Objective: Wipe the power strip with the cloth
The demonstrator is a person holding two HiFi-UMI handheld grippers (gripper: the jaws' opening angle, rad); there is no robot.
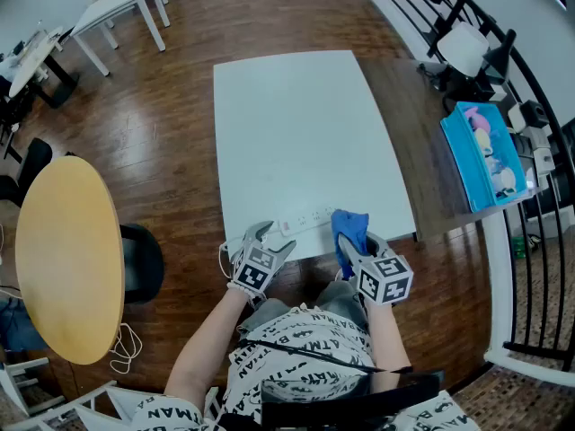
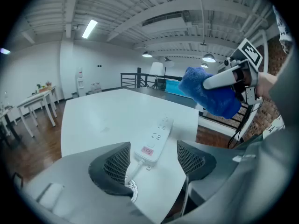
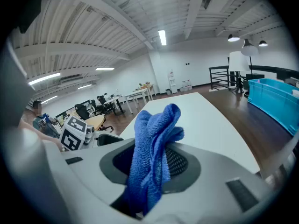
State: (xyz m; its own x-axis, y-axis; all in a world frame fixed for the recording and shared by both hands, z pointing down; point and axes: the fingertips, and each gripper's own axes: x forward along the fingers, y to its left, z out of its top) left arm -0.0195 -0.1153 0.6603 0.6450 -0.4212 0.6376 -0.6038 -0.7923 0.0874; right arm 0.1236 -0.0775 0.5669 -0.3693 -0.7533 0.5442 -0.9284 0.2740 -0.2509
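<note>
Bench (image 1: 296, 133): white and long, in the middle of the room.
Floor (image 1: 180, 151): dark brown wood.
Round table (image 1: 67, 259): yellow, left of the bench.
Chair (image 1: 142, 263): black, just beside the round table.
Blue box (image 1: 460, 164): on the right, with pink and white things inside.
Railing (image 1: 539, 268): black bars along the right side.
Small table (image 1: 117, 3): white, far off at the top left.

A white rectangular table (image 1: 296, 133) stands on a dark wooden floor (image 1: 180, 106). One thing lies flat on it, a white power strip (image 1: 304, 219), sockets up, close to the near edge and running roughly along it. Its cord (image 2: 132, 171) leaves one end, heading toward that edge.
</note>
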